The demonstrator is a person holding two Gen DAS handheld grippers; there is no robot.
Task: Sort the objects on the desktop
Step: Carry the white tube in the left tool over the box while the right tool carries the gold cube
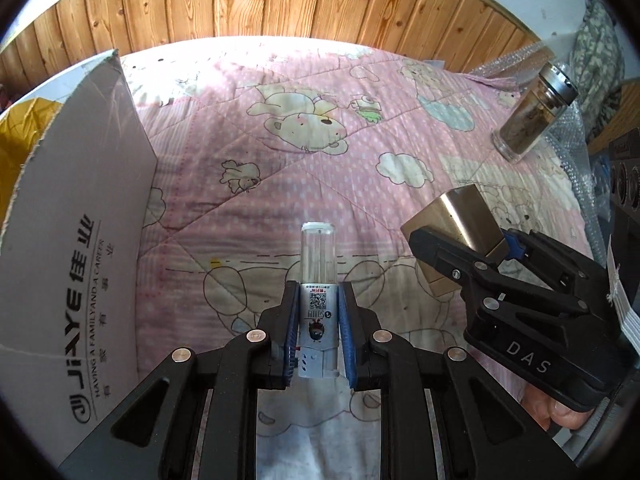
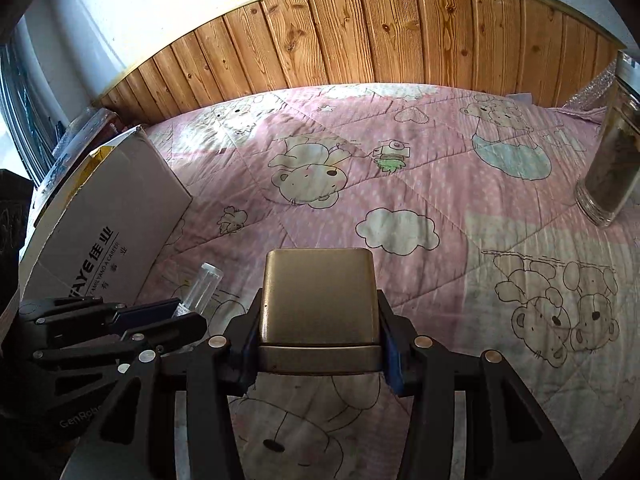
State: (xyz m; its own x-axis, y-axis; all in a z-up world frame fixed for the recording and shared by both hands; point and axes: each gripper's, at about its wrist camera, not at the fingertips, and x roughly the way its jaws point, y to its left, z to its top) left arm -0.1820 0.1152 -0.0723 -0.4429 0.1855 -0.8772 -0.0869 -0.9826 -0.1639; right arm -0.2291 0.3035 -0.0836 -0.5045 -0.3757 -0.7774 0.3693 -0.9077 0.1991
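Note:
My left gripper (image 1: 319, 312) is shut on a small silver bottle with a clear cap (image 1: 318, 280), held above the pink quilt. It also shows at the lower left of the right wrist view (image 2: 168, 312), with the clear cap (image 2: 202, 286) sticking out. My right gripper (image 2: 318, 340) is shut on a gold metal box (image 2: 320, 300). In the left wrist view that gripper (image 1: 464, 240) holds the gold box (image 1: 460, 216) to the right of the bottle. A grey cardboard box (image 1: 68, 248) with printed lettering stands at the left.
A glass jar (image 1: 532, 116) with brown contents stands on the quilt at the right, also in the right wrist view (image 2: 612, 164). The pink cartoon quilt (image 1: 280, 128) covers the surface. A wooden panel wall (image 2: 360, 28) runs behind. Bubble wrap and dark equipment (image 1: 620, 176) lie at the far right.

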